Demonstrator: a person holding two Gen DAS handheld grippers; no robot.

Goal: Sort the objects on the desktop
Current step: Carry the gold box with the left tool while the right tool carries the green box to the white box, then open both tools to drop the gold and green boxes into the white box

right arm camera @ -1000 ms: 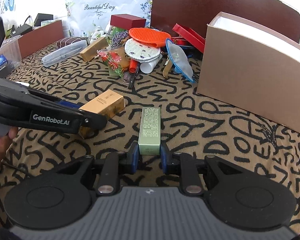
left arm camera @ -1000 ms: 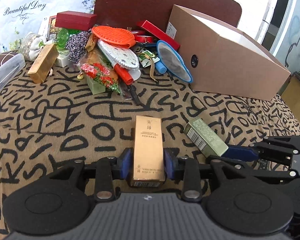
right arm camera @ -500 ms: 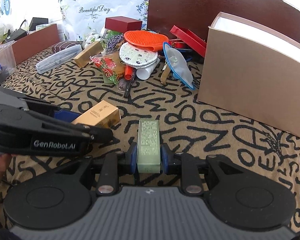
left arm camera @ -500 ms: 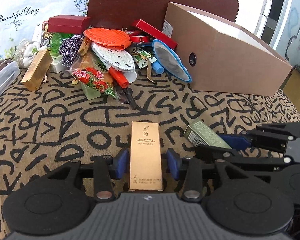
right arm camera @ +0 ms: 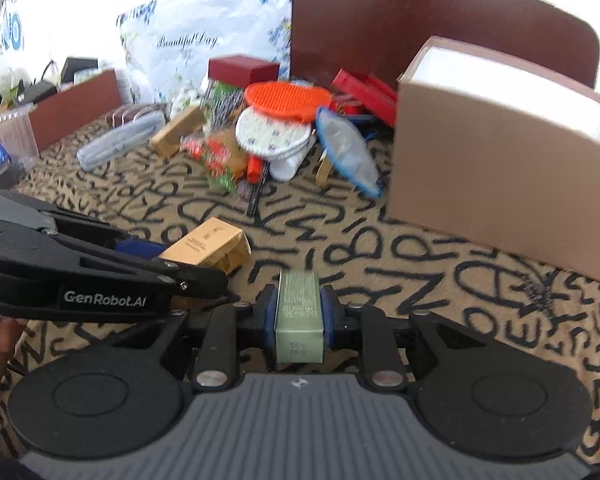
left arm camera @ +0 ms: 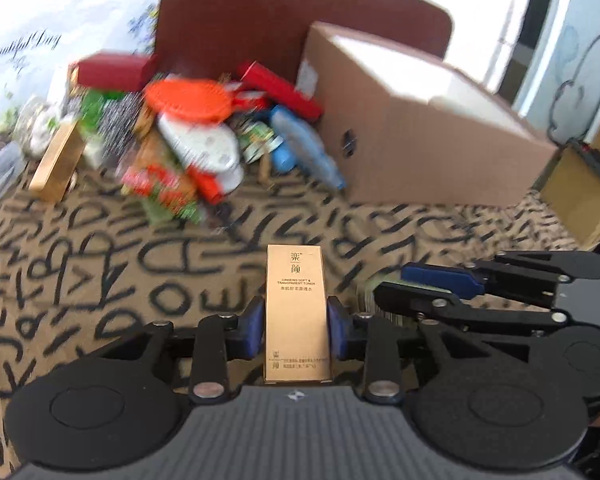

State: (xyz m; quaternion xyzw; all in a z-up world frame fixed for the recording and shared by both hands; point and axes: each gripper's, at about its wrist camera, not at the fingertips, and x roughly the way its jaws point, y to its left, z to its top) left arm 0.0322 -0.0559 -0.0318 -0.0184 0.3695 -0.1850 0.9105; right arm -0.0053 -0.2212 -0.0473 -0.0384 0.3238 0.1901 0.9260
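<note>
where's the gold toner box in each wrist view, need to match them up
Left wrist: the gold toner box stands bottom centre, lengthwise between the closing left gripper's pads.
Right wrist: the same box lies left of centre, poking out of the left gripper that reaches in from the left edge.
Shared landmark: the big cardboard box, upper right in both views.

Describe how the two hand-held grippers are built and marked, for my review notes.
Both match: the left hand-held gripper and right hand-held gripper are matte black linkage frames with silver pivot rivets, blue pads on the fingers, two round black discs and a ribbed grey housing at the base. White "GenRobot.AI" lettering runs along the left unit's side. No cables or sleeve show.
</note>
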